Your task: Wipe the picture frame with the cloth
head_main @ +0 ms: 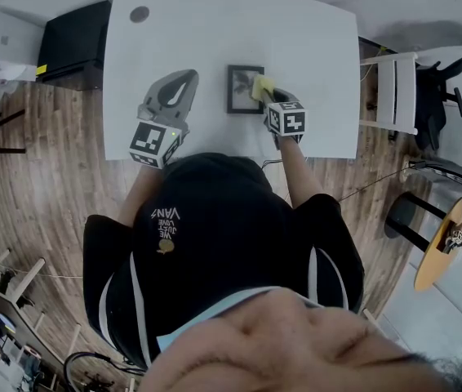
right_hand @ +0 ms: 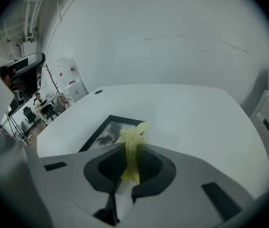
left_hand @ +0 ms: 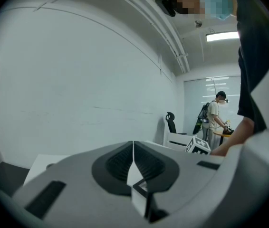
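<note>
Your right hand-held gripper [right_hand: 130, 148] is clenched on the yellow cloth [right_hand: 133, 137]. The cloth is bunched into a narrow strip, and only a small tuft pokes out past the tips. That tuft sits over the picture frame [head_main: 245, 89] at about its 3 o'clock edge in the head view. The frame lies flat near the middle of the white desk [head_main: 215, 31].

Your left hand-held gripper [head_main: 184, 84] is pressed shut on nothing. It rests at the frame's 9 o'clock, near it but not touching it.

The risks come from there:

- **Frame sliding:** Nothing pins the frame, so a stroke toward 9 o'clock would likely skate it across the smooth desk instead of cleaning it.
- **Scratching the glass:** With so little cloth exposed, tilting down too far could put the hard jaw tips on the glass rather than the fabric.
- **Losing the cloth:** The thin pinch may let the cloth drag out if it catches on the raised black border.
</note>
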Available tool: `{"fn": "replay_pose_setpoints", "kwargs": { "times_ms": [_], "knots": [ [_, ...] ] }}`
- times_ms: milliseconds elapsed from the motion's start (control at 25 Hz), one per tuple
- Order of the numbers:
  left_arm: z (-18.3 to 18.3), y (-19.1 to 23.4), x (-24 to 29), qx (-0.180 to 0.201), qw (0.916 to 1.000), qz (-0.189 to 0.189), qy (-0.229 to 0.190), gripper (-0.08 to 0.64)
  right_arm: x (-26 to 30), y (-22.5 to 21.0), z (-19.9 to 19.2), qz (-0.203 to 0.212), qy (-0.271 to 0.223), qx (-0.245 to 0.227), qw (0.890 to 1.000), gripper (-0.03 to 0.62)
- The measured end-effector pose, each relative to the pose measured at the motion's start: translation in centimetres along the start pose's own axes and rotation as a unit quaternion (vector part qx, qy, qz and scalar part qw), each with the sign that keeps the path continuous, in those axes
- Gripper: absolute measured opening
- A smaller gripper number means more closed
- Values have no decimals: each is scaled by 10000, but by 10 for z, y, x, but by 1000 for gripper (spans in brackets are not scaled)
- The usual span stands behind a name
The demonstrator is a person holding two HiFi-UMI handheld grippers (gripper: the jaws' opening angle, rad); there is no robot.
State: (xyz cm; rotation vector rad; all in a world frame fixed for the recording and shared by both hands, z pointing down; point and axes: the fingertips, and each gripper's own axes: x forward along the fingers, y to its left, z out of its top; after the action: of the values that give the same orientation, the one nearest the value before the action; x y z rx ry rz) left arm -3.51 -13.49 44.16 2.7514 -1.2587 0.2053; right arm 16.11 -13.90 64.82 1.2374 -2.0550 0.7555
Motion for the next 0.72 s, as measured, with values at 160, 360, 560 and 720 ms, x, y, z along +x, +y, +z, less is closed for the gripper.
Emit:
{"fn": "replay_pose_setpoints", "kwargs": {
  "times_ms": [160,360,560,720],
  "knots": [
    [2,-4,4,21,10000,-30,-19,17,-6,-14,-6,-130,22,68,9999,44],
    [2,-5,4,25,10000,-42,-18,17,-10,-20,-8,-204,36,101,9997,44],
    [2,-7,6,14,10000,-37,-3,17,-13,-21,-6,-198,-6,127,9997,44],
    [2,-6,3,17,10000,-7,-2,17,-15,-15,2,-116,-137,143,9997,43]
  ]
}}
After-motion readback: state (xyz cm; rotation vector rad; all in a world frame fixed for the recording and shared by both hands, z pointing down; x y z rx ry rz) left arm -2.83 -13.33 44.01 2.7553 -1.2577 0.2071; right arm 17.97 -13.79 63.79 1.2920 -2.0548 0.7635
